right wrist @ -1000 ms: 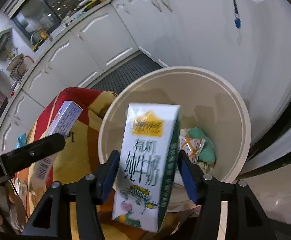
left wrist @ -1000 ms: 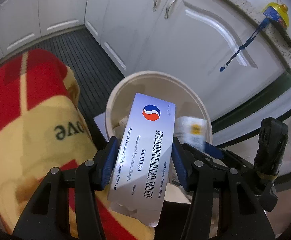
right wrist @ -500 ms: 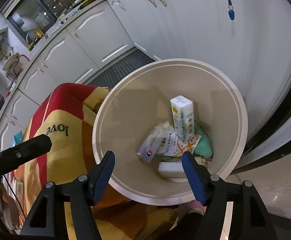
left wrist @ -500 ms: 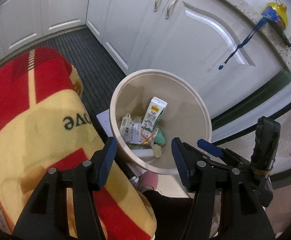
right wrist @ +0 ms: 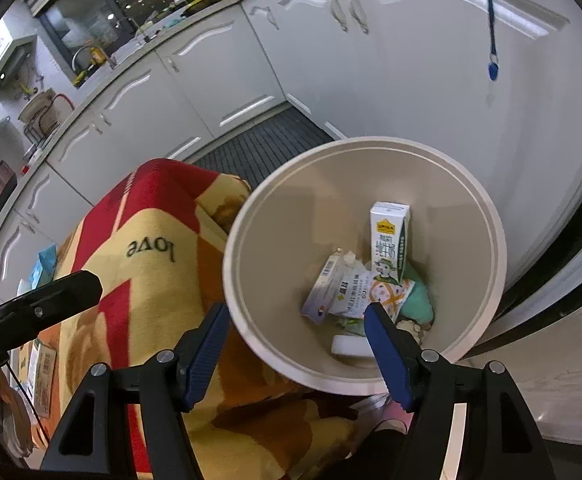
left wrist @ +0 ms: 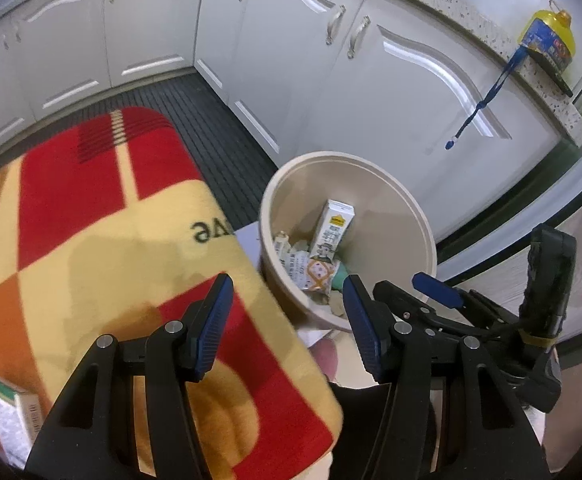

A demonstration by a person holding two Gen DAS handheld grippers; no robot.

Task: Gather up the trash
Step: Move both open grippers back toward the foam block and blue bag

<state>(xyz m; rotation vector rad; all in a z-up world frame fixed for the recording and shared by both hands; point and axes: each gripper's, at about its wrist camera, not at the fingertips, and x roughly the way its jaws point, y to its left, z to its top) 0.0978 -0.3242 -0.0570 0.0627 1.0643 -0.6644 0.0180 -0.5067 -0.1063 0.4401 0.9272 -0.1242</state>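
A round beige bin (left wrist: 419, 216) (right wrist: 275, 240) stands on the floor by white cabinets. Inside it a white milk carton (left wrist: 333, 228) (right wrist: 389, 246) leans upright, with a flat tablet box (right wrist: 325, 288), a printed wrapper (right wrist: 365, 290) (left wrist: 315, 274) and a green scrap around it. My left gripper (left wrist: 287, 326) hangs open and empty over the blanket's edge beside the bin. Above the bin's near rim my right gripper (right wrist: 297, 354) is open with nothing between its pads. The right gripper (left wrist: 435, 290) also shows in the left wrist view, at lower right.
A red and yellow blanket (left wrist: 103, 240) (right wrist: 143, 264) covers a surface left of the bin. A small box (left wrist: 11, 412) lies on it at lower left. White cabinet doors (left wrist: 391, 80) curve round behind, above a dark ribbed mat (left wrist: 211, 128). A blue cord (left wrist: 487, 96) hangs from the counter.
One second ago the left gripper held the tablet box and the right held the milk carton. Both now lie in the bin, and both grippers have pulled back and up, empty.
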